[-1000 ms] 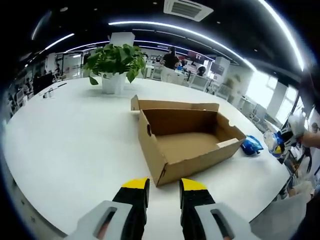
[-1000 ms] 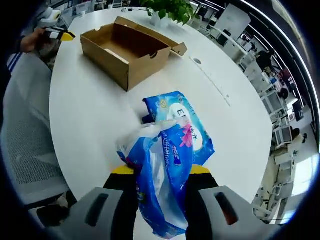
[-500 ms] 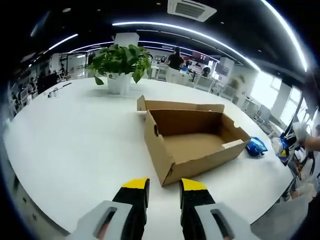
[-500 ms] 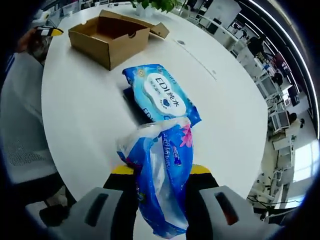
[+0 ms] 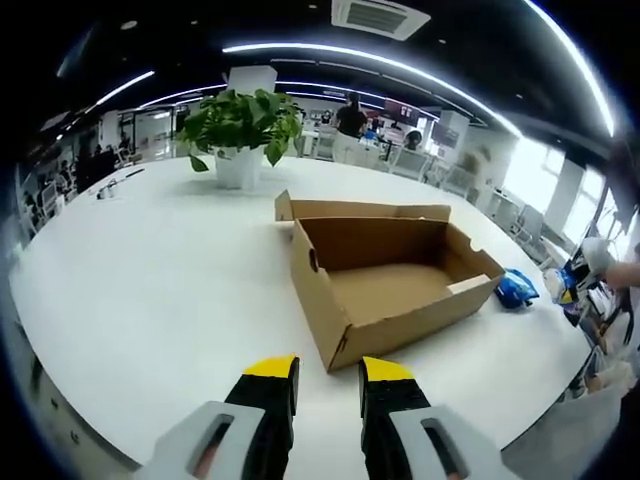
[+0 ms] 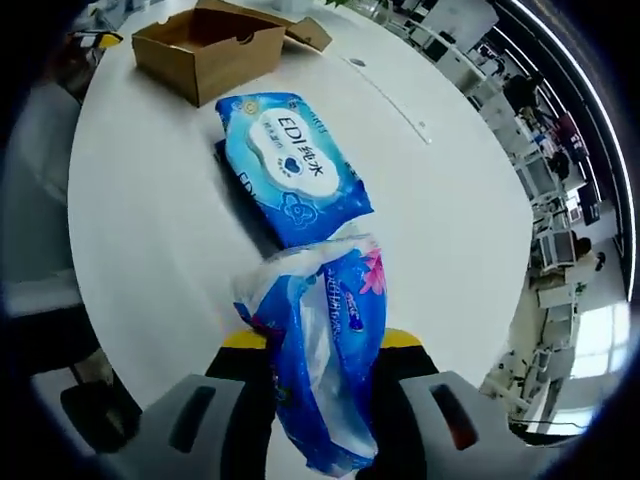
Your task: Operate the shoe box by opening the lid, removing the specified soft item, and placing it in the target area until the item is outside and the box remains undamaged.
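The open cardboard shoe box (image 5: 385,285) stands on the white table, its lid (image 5: 350,211) folded back behind it and its inside bare. My left gripper (image 5: 328,378) hovers just in front of the box's near corner, jaws a small gap apart with nothing between them. In the right gripper view the box (image 6: 205,45) is far off at the top left. My right gripper (image 6: 322,345) is shut on a soft blue plastic tissue pack (image 6: 320,340) held above the table. A blue wet-wipes pack (image 6: 290,165) lies flat on the table just beyond it, also seen as the blue pack (image 5: 517,289) right of the box.
A potted plant (image 5: 240,135) stands at the table's far side. The table's edge (image 6: 90,300) curves along the left of the right gripper view, with a grey chair beyond it. A person's hand with the other gripper (image 5: 600,262) shows at the right edge.
The right gripper has moved on with the tissue pack; the wet-wipes pack now lies further up its view and the box has receded. The left gripper view has barely shifted.
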Demonstrator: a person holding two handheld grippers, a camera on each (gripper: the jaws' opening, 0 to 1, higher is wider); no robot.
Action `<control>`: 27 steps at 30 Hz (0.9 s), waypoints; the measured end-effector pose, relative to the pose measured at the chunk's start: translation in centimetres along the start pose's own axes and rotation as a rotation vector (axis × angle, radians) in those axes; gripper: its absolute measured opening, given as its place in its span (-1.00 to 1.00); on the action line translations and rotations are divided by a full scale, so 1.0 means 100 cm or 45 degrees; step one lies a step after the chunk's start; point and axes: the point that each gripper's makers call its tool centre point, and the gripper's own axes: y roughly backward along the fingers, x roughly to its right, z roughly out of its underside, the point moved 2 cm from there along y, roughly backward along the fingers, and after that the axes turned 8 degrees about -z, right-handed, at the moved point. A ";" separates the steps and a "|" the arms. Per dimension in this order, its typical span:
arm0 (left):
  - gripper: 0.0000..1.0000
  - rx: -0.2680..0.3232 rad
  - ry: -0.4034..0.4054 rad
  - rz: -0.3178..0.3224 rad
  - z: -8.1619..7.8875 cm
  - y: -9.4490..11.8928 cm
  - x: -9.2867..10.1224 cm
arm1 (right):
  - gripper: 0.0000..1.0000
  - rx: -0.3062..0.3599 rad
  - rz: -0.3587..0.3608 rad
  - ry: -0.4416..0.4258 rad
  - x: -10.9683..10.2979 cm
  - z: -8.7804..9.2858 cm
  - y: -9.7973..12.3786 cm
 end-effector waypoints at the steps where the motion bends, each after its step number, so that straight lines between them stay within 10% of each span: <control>1: -0.52 0.000 -0.002 0.000 0.000 0.000 0.000 | -0.34 -0.007 0.002 0.008 0.003 0.000 -0.001; 27: -0.53 0.000 0.028 -0.042 -0.001 0.000 -0.007 | -0.30 -0.130 -0.053 0.186 0.041 0.001 -0.038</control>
